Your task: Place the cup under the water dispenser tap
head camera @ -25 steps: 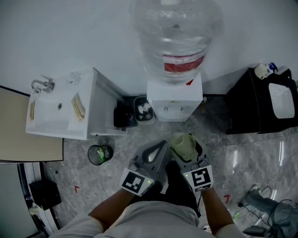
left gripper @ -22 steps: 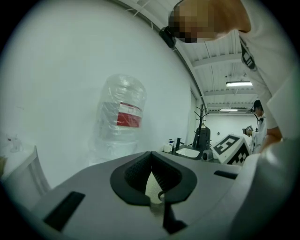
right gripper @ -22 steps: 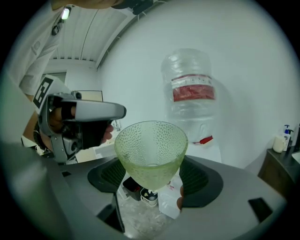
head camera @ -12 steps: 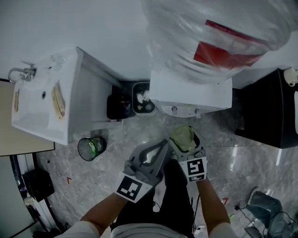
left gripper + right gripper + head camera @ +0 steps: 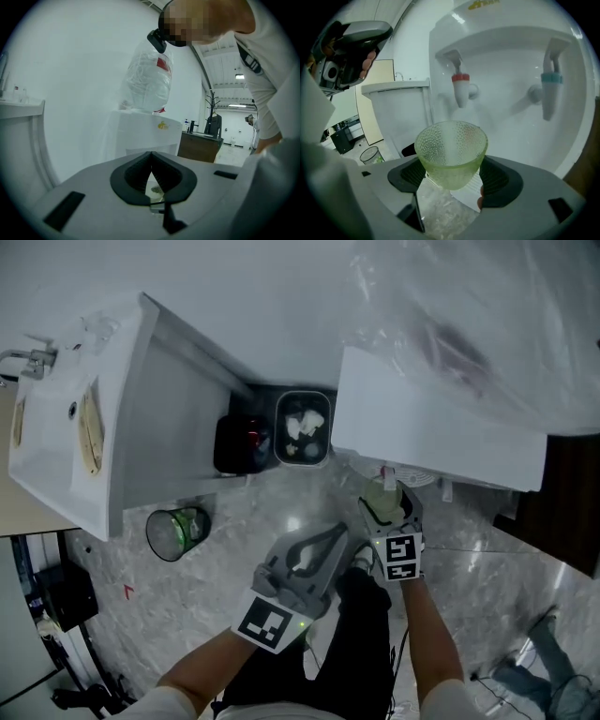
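R gripper is clamped on the cup. Its pads press the lower wall from both sides, and the cup is upright w/ mouth up, held in the air. It's a pale green, dimpled glass.

In the R gripper view the cup faces the dispenser recess. The red tap is above it and a bit to its right, and the blue tap is well off to the right. Can't tell from that view if the cup is right under the red tap or short of it. In the head view the cup sits just at the dispenser's front edge, at its left half.

L gripper has its jaws pressed together w/ nothing between them. It's held left of the R gripper and further back from the dispenser, just beside it, pointing up toward the dispenser and the bottle on top.

On the floor: a bin near the front corner of the sink cabinet. A black box and a dark tub w/ white bits sit between the cabinet and the dispenser, against the wall.
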`<state>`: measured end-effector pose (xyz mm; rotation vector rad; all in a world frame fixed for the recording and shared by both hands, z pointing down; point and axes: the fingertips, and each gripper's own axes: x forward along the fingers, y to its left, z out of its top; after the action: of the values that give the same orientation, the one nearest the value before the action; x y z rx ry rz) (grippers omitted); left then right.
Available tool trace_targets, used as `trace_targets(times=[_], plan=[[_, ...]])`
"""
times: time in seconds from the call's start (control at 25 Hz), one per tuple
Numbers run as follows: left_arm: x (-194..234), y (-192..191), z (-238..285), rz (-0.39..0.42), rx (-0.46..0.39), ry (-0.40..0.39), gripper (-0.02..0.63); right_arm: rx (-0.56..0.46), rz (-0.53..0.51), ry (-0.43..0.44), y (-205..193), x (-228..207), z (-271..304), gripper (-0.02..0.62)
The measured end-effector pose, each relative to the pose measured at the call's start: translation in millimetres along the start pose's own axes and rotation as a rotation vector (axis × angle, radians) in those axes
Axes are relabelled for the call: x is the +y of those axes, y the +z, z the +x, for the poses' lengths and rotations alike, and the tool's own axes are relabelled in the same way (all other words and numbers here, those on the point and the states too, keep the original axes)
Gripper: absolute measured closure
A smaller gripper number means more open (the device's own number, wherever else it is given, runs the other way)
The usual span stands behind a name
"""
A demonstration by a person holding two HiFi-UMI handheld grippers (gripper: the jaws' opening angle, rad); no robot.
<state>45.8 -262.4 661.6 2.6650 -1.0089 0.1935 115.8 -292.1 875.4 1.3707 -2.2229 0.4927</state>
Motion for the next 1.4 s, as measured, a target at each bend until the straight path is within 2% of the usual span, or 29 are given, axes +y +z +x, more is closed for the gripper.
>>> trace_targets(times=[0.28, 0.6, 0.88, 1.2, 1.4], plan=[[14.1, -23.5, 6.3, -0.001, 0.004, 0.004, 0.600, 0.010, -0.019, -0.023, -21.7, -9.8, 43.4, 0.259], [20.4, -35.1, 6.9, -0.017, 0.011, 0.009, 0.600, -0.009, -0.044, -0.045, -22.2, -19.8, 60.4, 0.260], [19.5, -34.5, 2.9, -0.032, 0.010, 0.009, 0.600, -0.001, -0.078, -0.044, -20.3, -23.0, 62.1, 0.259], [15.2, -29.9, -4.3, -0.044, 0.032, 0.003, 0.600, 0.026, -0.033, 0.006, -15.4, -17.0, 51.2, 0.235], [13.9, -25.9, -7.5, -0.042, 0.049, 0.001, 0.600, 0.062, -0.018, -0.021, -20.2, -21.2, 35.5, 0.232]])
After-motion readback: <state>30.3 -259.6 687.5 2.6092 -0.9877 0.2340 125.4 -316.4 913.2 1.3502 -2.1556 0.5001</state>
